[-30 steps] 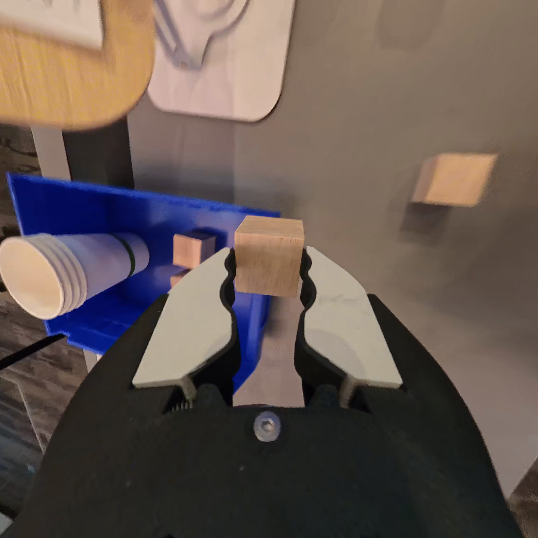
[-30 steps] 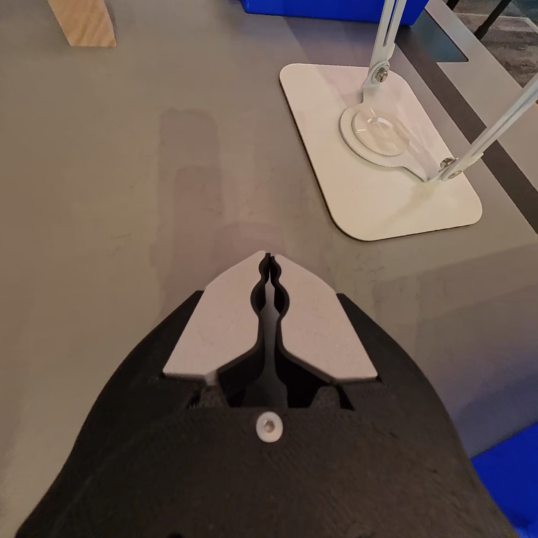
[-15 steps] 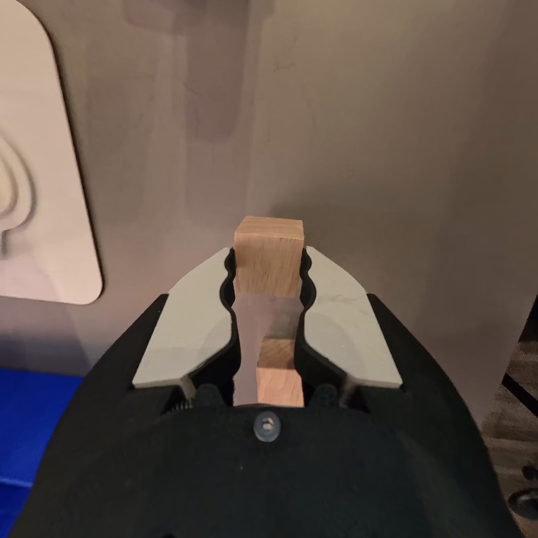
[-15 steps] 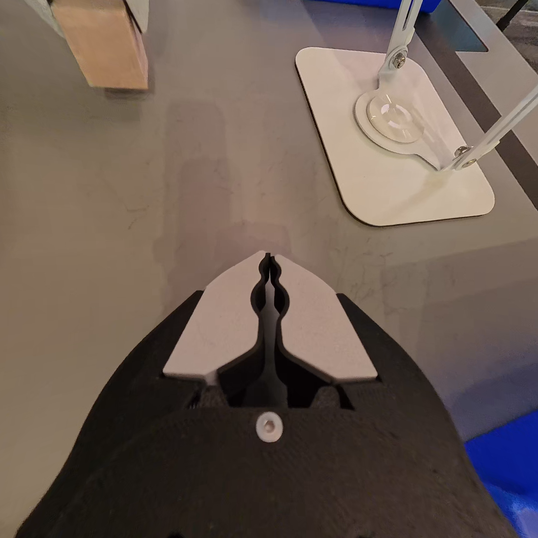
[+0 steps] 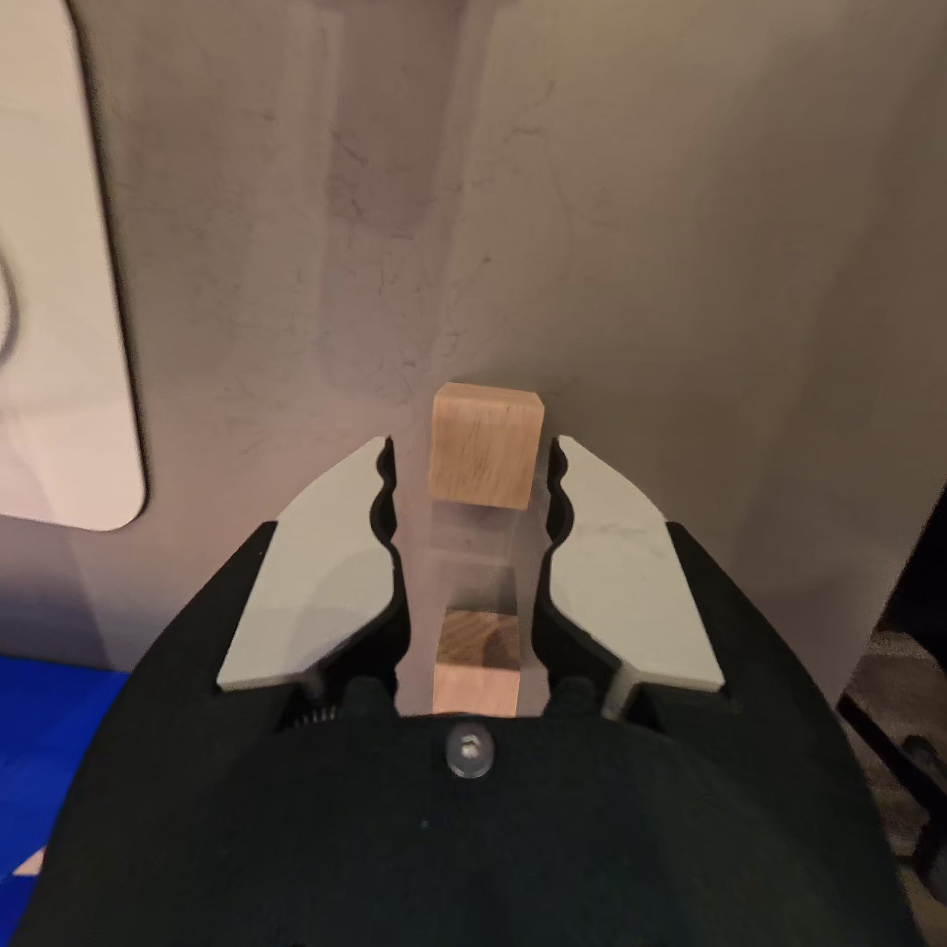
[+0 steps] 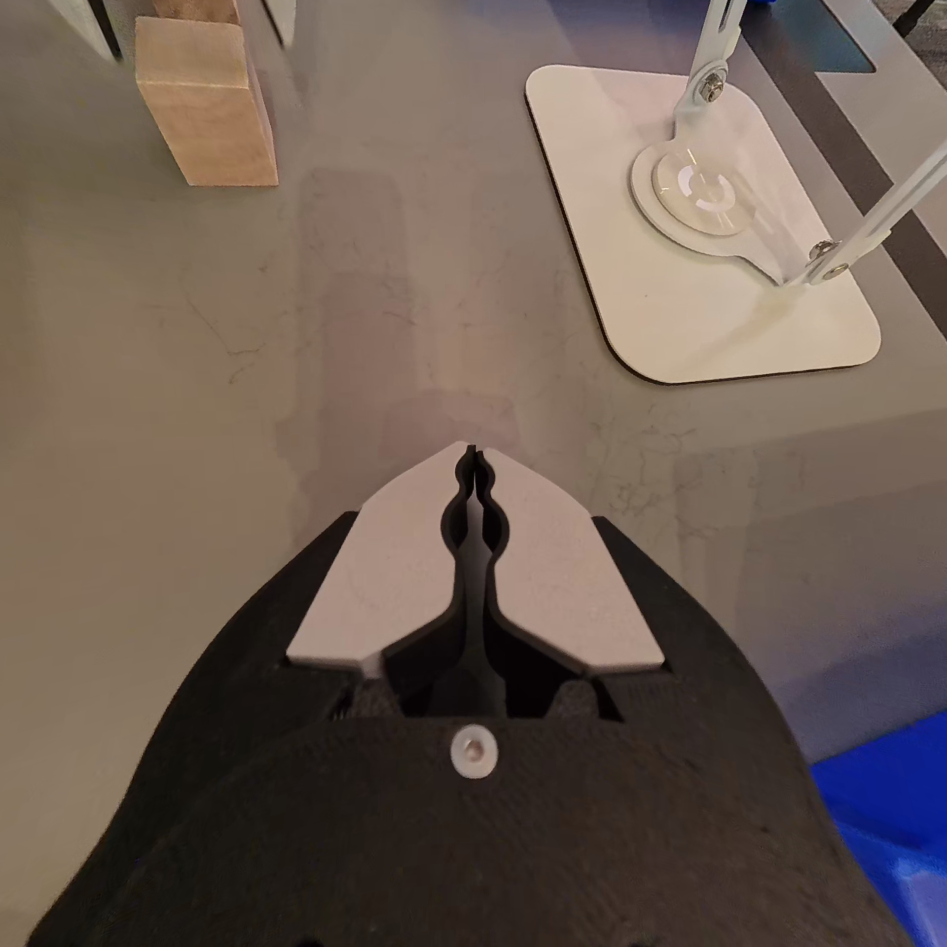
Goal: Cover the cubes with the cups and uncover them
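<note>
Left wrist view steep and close over the bench (image 5: 666, 256), right wrist view lower, facing forward, both sharing the wooden cube (image 5: 484, 453) ahead of the left claw (image 5: 471, 451).

A matte grey tabletop (image 6: 358, 317) carries a flat white rounded-rectangle stand base (image 6: 717, 317) with thin white metal struts (image 6: 712, 56) bolted to it, while a bright blue plastic tray (image 6: 891, 840) shows at the lower right corner.

light: dim, warm | glare: ring reflection on glossy white rounded base plate (image 6: 717, 246) | blur: pale wooden cube (image 5: 484, 453) slightly smeared | edges: wide-angle stretch
</note>
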`<action>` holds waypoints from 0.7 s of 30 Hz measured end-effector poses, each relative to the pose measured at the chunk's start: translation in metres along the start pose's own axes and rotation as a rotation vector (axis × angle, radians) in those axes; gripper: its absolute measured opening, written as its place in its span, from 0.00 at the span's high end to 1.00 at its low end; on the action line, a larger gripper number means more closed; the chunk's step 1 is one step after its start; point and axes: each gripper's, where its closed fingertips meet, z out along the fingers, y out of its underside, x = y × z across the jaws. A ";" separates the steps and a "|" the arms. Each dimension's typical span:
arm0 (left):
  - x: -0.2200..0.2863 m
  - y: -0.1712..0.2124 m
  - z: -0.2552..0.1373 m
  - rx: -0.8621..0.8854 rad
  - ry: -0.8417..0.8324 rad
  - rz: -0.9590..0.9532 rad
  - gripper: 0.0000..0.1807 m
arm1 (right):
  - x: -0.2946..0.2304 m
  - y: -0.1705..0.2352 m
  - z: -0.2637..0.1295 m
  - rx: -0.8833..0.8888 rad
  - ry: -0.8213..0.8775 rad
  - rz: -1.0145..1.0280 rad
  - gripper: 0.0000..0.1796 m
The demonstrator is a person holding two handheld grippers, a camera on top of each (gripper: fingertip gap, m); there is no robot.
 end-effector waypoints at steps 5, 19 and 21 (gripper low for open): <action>-0.051 0.025 -0.076 0.053 -0.196 -0.040 0.68 | 0.003 0.002 -0.002 0.001 0.006 0.010 1.00; -0.243 0.197 -0.118 -0.132 -0.422 -0.082 0.72 | 0.011 0.005 -0.005 0.002 0.039 0.017 1.00; -0.253 0.205 -0.105 -0.132 -0.370 -0.095 0.71 | 0.012 0.005 -0.005 0.001 0.039 0.018 1.00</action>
